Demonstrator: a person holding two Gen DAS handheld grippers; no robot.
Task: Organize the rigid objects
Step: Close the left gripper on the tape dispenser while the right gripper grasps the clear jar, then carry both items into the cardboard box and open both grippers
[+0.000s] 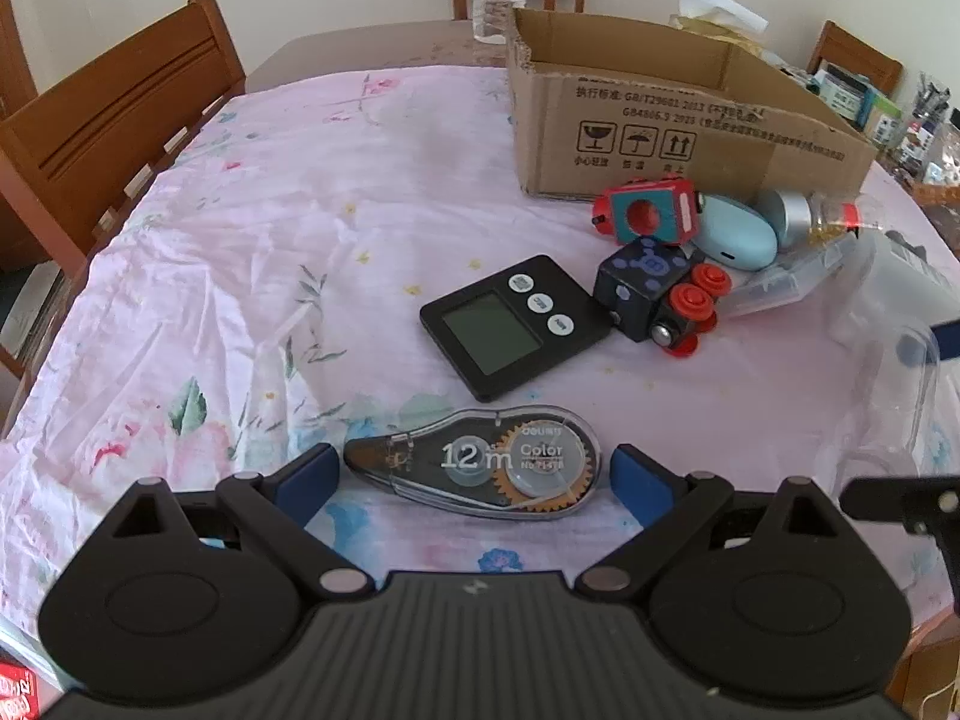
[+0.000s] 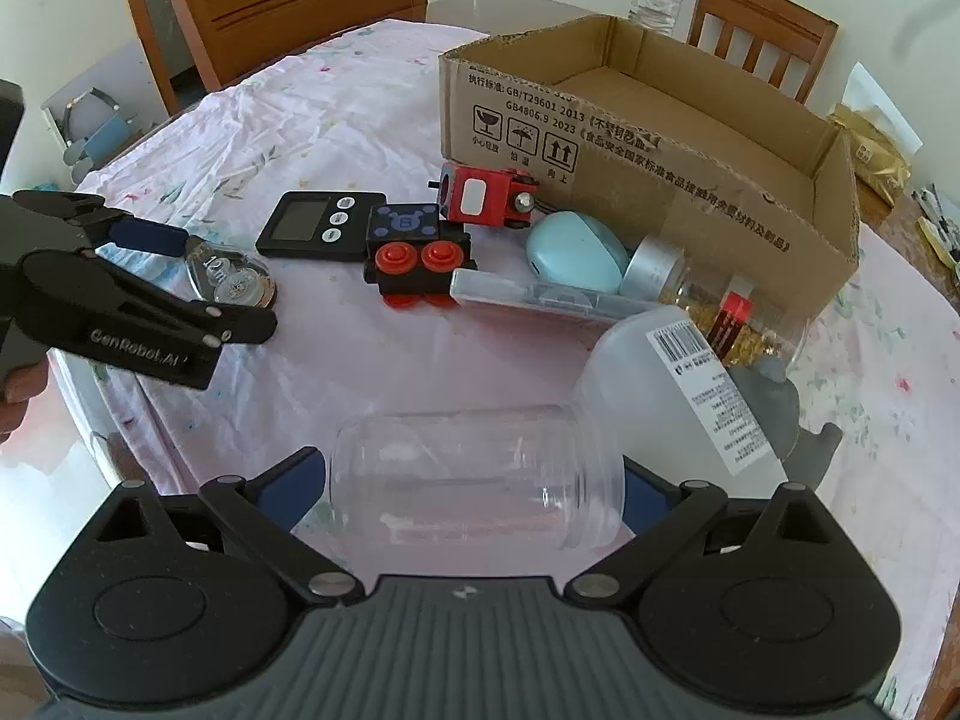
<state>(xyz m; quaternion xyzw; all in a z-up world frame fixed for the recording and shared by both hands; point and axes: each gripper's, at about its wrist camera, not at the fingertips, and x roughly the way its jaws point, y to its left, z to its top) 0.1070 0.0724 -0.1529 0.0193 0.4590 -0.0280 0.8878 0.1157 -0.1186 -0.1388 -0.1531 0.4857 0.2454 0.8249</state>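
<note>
My left gripper [image 1: 474, 474] is open, its blue-padded fingers on either side of a clear correction tape dispenser [image 1: 480, 461] marked "12m" that lies on the cloth. It also shows in the right wrist view [image 2: 231, 279], beside the left gripper [image 2: 180, 276]. My right gripper [image 2: 474, 483] has its fingers against the two ends of a clear plastic jar [image 2: 474, 474] lying on its side. An open cardboard box [image 1: 660, 114] stands at the back and also shows in the right wrist view [image 2: 648, 138].
In front of the box lie a black timer [image 1: 510, 324], a black toy block with red buttons [image 1: 660, 294], a red toy block [image 1: 651, 210], a pale blue case [image 1: 735, 231], a flat clear case [image 2: 528, 294], a silver-lidded jar [image 2: 690, 282] and a white bottle [image 2: 678, 384]. Wooden chairs [image 1: 108, 120] ring the table.
</note>
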